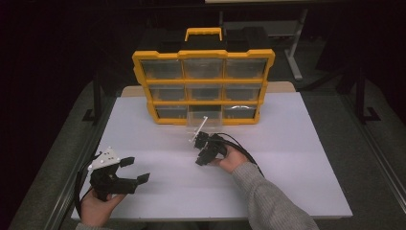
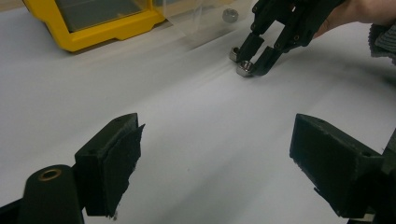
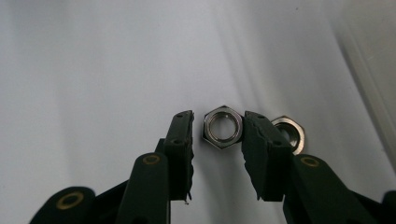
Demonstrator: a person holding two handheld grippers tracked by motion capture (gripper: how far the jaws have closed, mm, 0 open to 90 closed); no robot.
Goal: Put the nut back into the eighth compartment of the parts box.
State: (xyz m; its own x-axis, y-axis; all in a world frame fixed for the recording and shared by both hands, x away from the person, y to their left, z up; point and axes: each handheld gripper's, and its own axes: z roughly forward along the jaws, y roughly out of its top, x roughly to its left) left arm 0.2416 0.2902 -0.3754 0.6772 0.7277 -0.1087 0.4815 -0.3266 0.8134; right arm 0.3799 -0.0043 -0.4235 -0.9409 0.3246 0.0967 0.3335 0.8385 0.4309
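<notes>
In the right gripper view a steel hex nut (image 3: 223,127) lies flat on the white table between the jaws of my right gripper (image 3: 218,125). The right pad touches it, while a thin gap shows at the left pad. A second nut (image 3: 292,133) lies just beyond the right jaw. The left gripper view shows that gripper (image 2: 250,58) tipped down over both nuts (image 2: 244,69). My left gripper (image 2: 217,154) stands wide open over bare table. From above, it (image 1: 136,170) is at the front left and the right gripper (image 1: 201,157) is near the middle.
A yellow organizer (image 1: 203,86) with clear drawers stands upright at the back of the white table (image 1: 297,158). One clear drawer (image 1: 197,125) is out and rests tilted in front of it, just beyond the right gripper. Another nut (image 2: 229,15) lies by that drawer.
</notes>
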